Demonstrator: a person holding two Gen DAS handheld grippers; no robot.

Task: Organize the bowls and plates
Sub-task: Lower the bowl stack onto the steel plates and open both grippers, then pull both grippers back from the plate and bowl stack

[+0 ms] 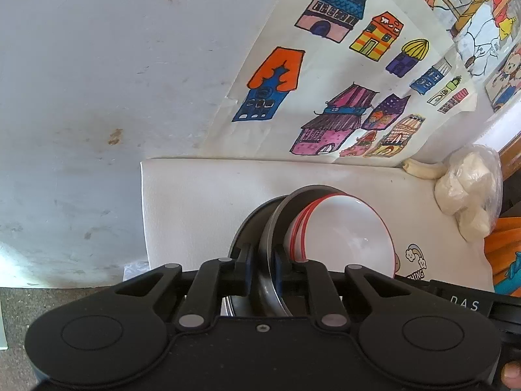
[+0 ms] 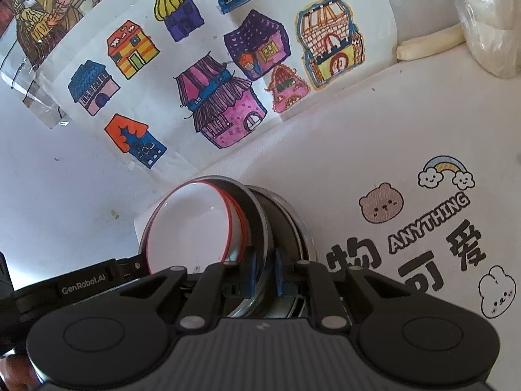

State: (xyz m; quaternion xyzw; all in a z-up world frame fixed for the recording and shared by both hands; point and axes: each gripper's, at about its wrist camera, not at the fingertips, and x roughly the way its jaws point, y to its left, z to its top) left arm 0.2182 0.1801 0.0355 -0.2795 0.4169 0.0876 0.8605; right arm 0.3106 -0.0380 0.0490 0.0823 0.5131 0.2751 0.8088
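A stack of white bowls with red rims [image 1: 345,231] sits inside a steel plate [image 1: 276,221] that rests on a second dark steel dish [image 1: 244,228]. My left gripper [image 1: 262,270] is shut on the steel plate's rim, blue pads either side. In the right wrist view the same white bowls [image 2: 192,224] sit in the steel plate [image 2: 257,215] above the dark dish [image 2: 293,221]. My right gripper [image 2: 264,275] is shut on the opposite rim of the plate. The plate is held between both grippers over the white table mat [image 2: 407,137].
A children's drawing of coloured houses [image 1: 325,75] hangs on the white wall [image 1: 97,97] behind. A bagged white lump [image 1: 465,192] and a pale stick [image 2: 429,44] lie at the mat's far corner. The mat has cartoon prints [image 2: 423,228].
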